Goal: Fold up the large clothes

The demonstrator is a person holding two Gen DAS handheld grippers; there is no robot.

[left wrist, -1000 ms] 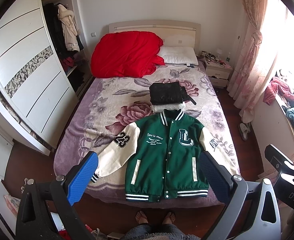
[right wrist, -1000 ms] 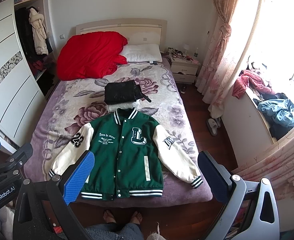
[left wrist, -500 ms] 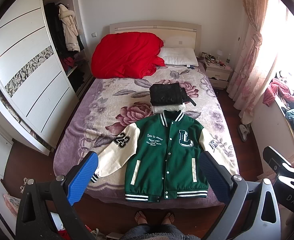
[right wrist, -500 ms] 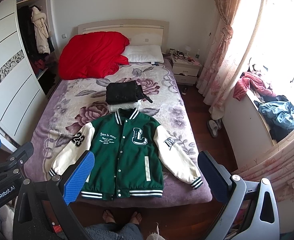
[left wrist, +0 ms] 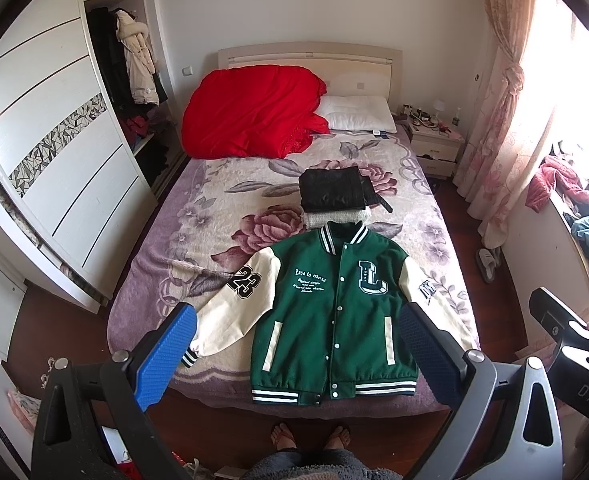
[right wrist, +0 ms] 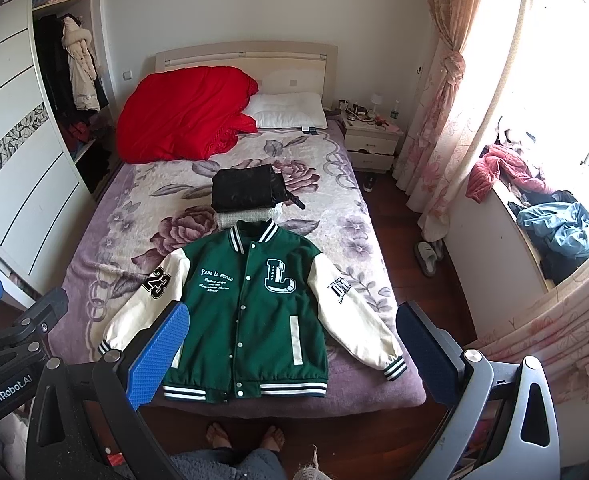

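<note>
A green varsity jacket (left wrist: 334, 308) (right wrist: 250, 308) with cream sleeves lies flat and buttoned, front up, at the foot of the bed (left wrist: 214, 220), both sleeves spread outward. My left gripper (left wrist: 294, 354) hangs high above the bed's foot, open and holding nothing. My right gripper (right wrist: 292, 354) is held at a similar height beside it, open and holding nothing too. Neither touches the jacket. Behind the collar sits a folded black garment (left wrist: 332, 190) (right wrist: 246, 190) on top of a pale folded one (left wrist: 336, 218).
A red duvet (left wrist: 250, 112) and white pillow (left wrist: 358, 118) lie at the headboard. A wardrobe (left wrist: 54, 152) stands left, a nightstand (left wrist: 434, 144) and curtains (right wrist: 446, 120) right. Clothes pile on the window ledge (right wrist: 554, 224). A person's bare feet (left wrist: 310, 436) stand on the floor at the bed's foot.
Both views have drifted very slightly; the scene sits a little higher and nearer than before. The jacket has not moved and both grippers stay open.
</note>
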